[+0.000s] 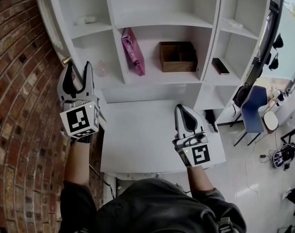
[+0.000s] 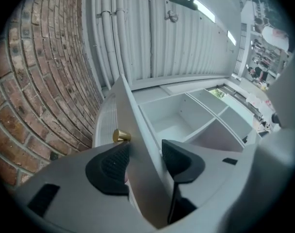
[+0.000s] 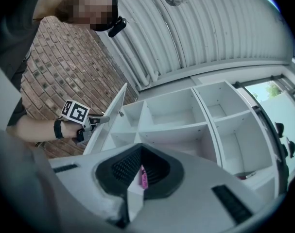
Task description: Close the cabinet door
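**Item: cabinet door (image 2: 137, 144), white, hinged at the brick wall (image 2: 40, 81) side of the shelving unit (image 1: 162, 19).**

- Condition: it stands swung out, well short of shut.
- Handling, as I judge it: a stiff, flat panel, light on its hinges. The painted faces are smooth and likely slippery to a pinch. It should answer a steady push on the outer face better than a squeeze.
- Where to take hold: I would use the free edge near the brass knob (image 2: 120, 136), far from the hinge, where the least force turns it.
- Left gripper (image 1: 79, 66): the fingers (image 2: 111, 166) are spread and straddle the door's free edge. The panel runs up between them. The outer finger lies against or just beside the knob-side face, and the inner finger stands apart from the shelf-side face. The knob sits just past the outer fingertip.
- Right gripper (image 1: 183, 109): I read its fingers as pressed together with nothing pinched. It hangs above the counter (image 1: 147, 135), and the door is well off to its left.
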`<state>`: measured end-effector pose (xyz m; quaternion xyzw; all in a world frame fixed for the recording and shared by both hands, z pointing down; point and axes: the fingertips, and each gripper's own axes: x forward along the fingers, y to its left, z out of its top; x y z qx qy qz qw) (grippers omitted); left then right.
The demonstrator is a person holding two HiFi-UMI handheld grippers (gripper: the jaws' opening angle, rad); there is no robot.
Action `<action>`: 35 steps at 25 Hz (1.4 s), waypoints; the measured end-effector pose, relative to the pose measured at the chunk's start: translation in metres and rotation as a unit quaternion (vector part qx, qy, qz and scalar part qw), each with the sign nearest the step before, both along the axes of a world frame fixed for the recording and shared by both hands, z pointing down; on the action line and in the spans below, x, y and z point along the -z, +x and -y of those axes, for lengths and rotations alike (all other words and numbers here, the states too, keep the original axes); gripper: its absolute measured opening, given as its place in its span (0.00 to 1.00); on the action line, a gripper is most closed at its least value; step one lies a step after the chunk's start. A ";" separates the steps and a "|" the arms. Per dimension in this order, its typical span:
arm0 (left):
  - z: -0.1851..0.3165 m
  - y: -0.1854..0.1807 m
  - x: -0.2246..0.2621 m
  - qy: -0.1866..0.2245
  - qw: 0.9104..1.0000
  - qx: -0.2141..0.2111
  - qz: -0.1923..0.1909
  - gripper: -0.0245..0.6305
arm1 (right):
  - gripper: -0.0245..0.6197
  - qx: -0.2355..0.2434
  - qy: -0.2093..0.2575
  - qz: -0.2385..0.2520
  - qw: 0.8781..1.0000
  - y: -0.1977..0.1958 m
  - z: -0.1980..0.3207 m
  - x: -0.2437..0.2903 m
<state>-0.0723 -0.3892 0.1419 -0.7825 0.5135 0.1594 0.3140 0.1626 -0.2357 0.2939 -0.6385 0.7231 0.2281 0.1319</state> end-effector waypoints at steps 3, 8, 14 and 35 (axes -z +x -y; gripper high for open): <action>0.004 0.007 0.000 0.007 1.000 0.008 0.004 0.36 | 0.04 -0.011 -0.002 0.003 1.000 0.009 -0.002 0.000; 0.011 0.022 0.000 0.012 1.000 0.008 0.009 0.38 | 0.04 -0.026 -0.004 0.004 1.000 0.023 -0.003 -0.002; 0.024 0.044 -0.001 0.011 1.000 0.001 0.026 0.38 | 0.04 -0.037 -0.005 0.007 0.999 0.033 -0.001 -0.005; 0.059 0.086 -0.003 0.030 0.999 -0.004 0.036 0.36 | 0.04 -0.064 -0.017 0.015 0.998 0.069 0.008 -0.015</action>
